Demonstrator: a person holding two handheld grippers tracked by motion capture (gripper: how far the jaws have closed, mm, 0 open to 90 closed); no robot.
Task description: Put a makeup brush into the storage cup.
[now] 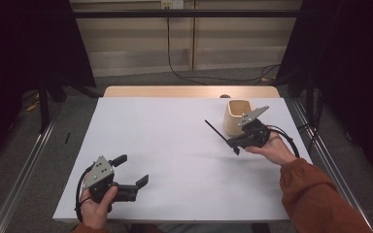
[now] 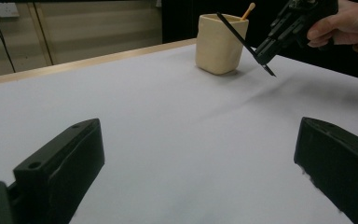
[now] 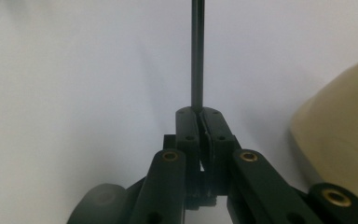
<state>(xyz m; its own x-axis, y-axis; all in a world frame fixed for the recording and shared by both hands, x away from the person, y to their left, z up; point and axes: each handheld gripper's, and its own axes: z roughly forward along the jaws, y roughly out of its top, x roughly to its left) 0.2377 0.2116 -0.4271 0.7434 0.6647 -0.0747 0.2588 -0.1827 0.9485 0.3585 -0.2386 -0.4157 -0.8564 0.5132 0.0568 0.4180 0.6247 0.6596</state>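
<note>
A cream cup point(image 1: 237, 116) stands at the back right of the white table point(image 1: 175, 145); the left gripper view shows a light wooden stick point(image 2: 248, 10) poking out of this cup point(image 2: 220, 43). Just in front of and left of the cup, my right gripper point(image 1: 232, 142) is shut on a thin black stick point(image 1: 217, 132) that slants up and away to the left. In the right gripper view the jaws pinch the black stick point(image 3: 197, 51) near one end, with the cup point(image 3: 340, 140) close at the right. My left gripper point(image 1: 132, 169) rests open and empty near the front left.
A wooden strip point(image 1: 189, 91) runs along the table's far edge. Beyond it lie a grey floor and black cables point(image 1: 184, 75). Dark curtains flank both sides. The white surface between the two grippers is bare.
</note>
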